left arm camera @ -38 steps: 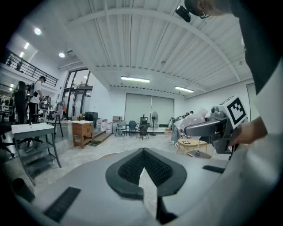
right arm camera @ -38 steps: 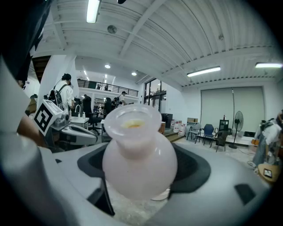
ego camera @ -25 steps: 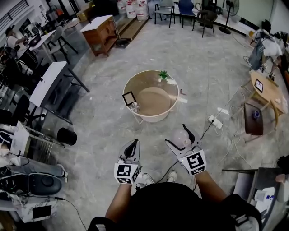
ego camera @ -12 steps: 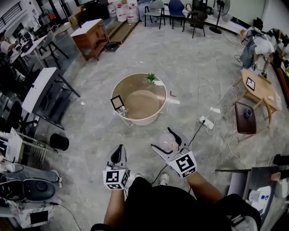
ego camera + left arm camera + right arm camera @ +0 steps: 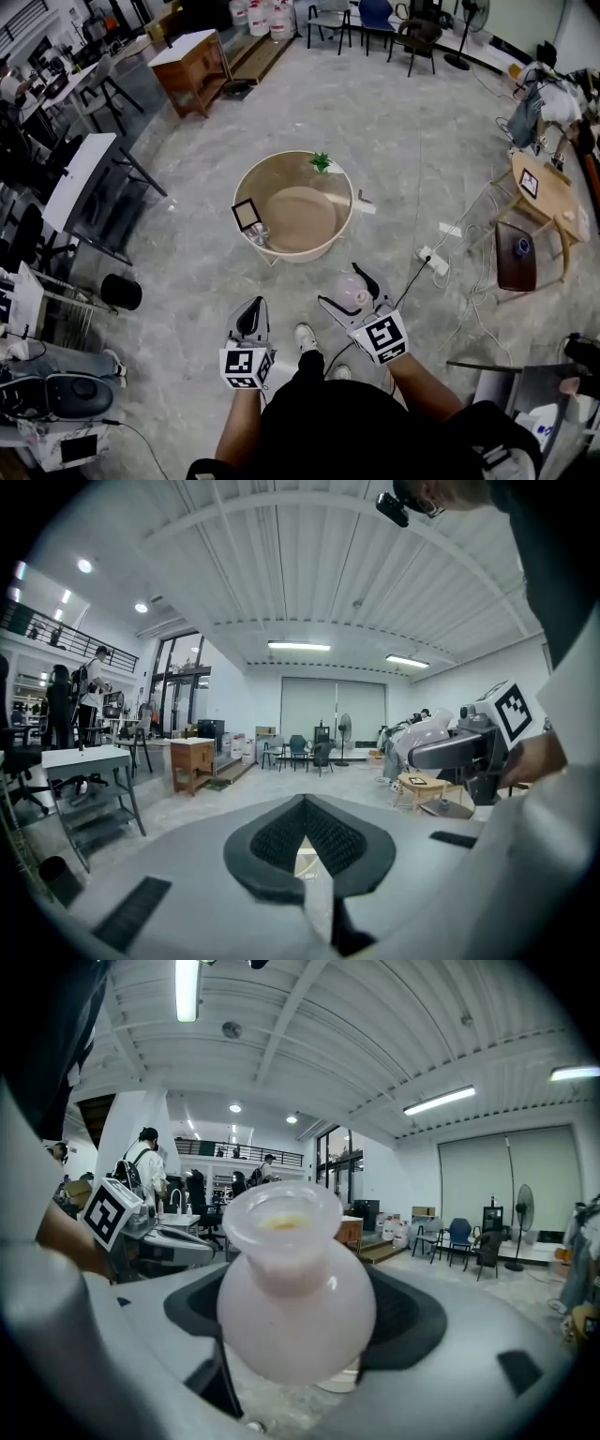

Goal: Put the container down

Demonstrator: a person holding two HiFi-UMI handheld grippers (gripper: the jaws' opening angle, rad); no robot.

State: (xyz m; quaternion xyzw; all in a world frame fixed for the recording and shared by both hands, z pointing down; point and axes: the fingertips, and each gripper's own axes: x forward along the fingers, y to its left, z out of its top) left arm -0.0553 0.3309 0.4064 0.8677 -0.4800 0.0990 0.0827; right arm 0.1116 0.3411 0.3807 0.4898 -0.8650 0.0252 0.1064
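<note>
The container is a pale pink, round-bellied vase (image 5: 352,290). My right gripper (image 5: 356,289) is shut on it and holds it upright in the air above the floor, in front of the person. In the right gripper view the vase (image 5: 292,1288) fills the middle, between the jaws of the right gripper (image 5: 300,1326). My left gripper (image 5: 251,317) hangs to the left, shut with nothing in it; its pads meet in the left gripper view (image 5: 305,841). Farther ahead stands a round beige table (image 5: 319,239) with a raised rim.
On the table are a small picture frame (image 5: 246,214), a glass (image 5: 258,234) and a small green plant (image 5: 321,161). A power strip with cables (image 5: 431,257) lies on the floor to the right. Desks (image 5: 84,173) and a black bin (image 5: 120,292) stand to the left.
The person has stepped forward and one shoe now shows between the grippers. Both grippers keep their hold and place in front of the body; the table sits slightly further left in view.
</note>
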